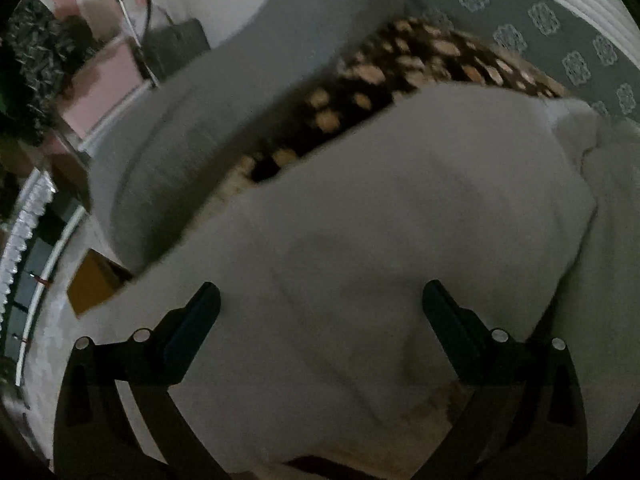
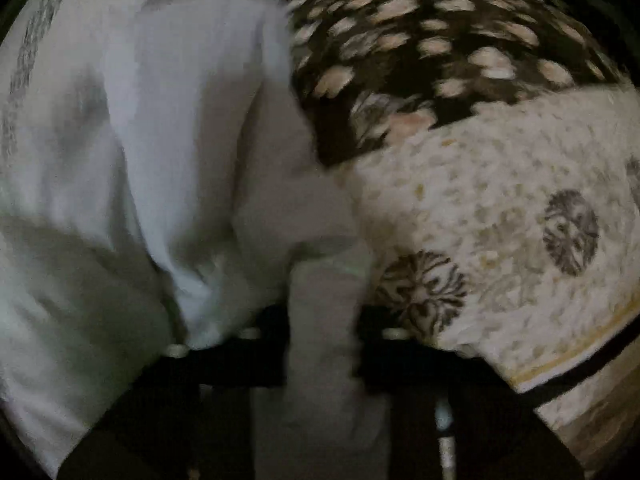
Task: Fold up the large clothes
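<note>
At the lower centre of the frame the right tool (image 2: 324, 344) pinches a fold of the white garment (image 2: 168, 152), which fills the left half. A dark spotted cloth (image 2: 432, 40) lies upper right, above a cream patterned bedspread (image 2: 500, 208).

Grey pillow (image 1: 224, 92) (bulky) behind garment (image 1: 380, 220)

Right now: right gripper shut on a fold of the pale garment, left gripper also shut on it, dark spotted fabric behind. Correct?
Not quite. The left gripper is not shut: in the left wrist view its jaws stand wide apart above the pale garment, gripping nothing. The rest holds: the right gripper is shut on a fold of it, with the dark spotted fabric behind.
</note>
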`<state>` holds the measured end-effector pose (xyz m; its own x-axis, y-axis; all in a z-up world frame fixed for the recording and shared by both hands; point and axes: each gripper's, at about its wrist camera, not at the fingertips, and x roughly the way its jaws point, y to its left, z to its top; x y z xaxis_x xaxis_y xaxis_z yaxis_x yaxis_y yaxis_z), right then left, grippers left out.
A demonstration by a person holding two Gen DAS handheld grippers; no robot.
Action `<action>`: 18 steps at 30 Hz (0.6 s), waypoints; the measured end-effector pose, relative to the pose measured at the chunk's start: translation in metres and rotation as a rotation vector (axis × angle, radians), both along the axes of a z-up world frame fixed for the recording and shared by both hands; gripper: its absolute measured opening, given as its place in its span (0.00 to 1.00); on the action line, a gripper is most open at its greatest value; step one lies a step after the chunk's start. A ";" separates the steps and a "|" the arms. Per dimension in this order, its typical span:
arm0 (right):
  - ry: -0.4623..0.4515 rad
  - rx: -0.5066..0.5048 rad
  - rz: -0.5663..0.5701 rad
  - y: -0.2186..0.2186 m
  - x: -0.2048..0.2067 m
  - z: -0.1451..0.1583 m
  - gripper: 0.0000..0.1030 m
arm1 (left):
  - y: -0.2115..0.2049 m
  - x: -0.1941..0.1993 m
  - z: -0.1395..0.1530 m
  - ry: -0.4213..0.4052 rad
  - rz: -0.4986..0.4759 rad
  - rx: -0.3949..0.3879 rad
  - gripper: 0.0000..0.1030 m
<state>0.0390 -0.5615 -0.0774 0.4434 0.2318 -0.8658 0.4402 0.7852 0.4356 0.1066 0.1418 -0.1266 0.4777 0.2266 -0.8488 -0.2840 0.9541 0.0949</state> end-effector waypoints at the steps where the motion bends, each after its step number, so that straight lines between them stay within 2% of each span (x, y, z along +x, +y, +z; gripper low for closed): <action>1: -0.027 -0.027 -0.035 -0.008 -0.004 0.010 0.13 | -0.001 0.000 -0.002 0.002 -0.002 0.000 0.97; 3: -0.088 -0.172 -0.157 -0.029 -0.019 0.042 0.10 | -0.002 -0.006 -0.003 -0.003 0.003 0.006 0.97; 5: -0.185 -0.400 -0.419 -0.069 -0.062 0.095 0.09 | 0.005 -0.011 0.002 -0.016 0.028 0.013 0.97; 6: -0.255 -0.472 -0.579 -0.091 -0.094 0.119 0.10 | 0.010 -0.014 0.004 -0.026 0.049 0.010 0.97; 8: -0.296 -0.495 -0.758 -0.115 -0.130 0.134 0.11 | 0.022 -0.016 0.012 -0.050 0.097 0.005 0.97; 9: -0.263 -0.579 -0.836 -0.119 -0.146 0.134 0.12 | 0.027 -0.016 0.015 -0.062 0.115 0.004 0.97; 11: -0.204 -0.646 -0.860 -0.121 -0.151 0.120 0.22 | 0.031 -0.015 0.018 -0.075 0.139 0.007 0.97; 12: -0.145 -0.622 -0.855 -0.123 -0.150 0.104 0.25 | 0.030 -0.013 0.021 -0.081 0.138 -0.001 0.97; 14: -0.085 -0.508 -0.790 -0.127 -0.139 0.086 0.30 | 0.019 -0.015 0.032 -0.120 0.101 -0.009 0.97; 15: -0.078 -0.487 -0.775 -0.124 -0.133 0.088 0.48 | 0.010 -0.019 0.040 -0.150 0.066 -0.001 0.97; 16: -0.106 -0.504 -0.754 -0.113 -0.129 0.096 0.62 | -0.007 -0.023 0.051 -0.194 0.008 0.014 0.97; 17: -0.144 -0.527 -0.734 -0.104 -0.123 0.106 0.87 | -0.018 -0.024 0.059 -0.221 -0.031 0.024 0.97; 18: -0.205 -0.560 -0.694 -0.091 -0.116 0.118 0.93 | -0.036 -0.031 0.068 -0.262 -0.091 0.037 0.97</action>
<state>-0.0772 -0.6528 0.0409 0.4839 -0.5739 -0.6606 0.8482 0.4934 0.1927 0.0760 0.1062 -0.0581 0.6994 0.2013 -0.6858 -0.2171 0.9740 0.0645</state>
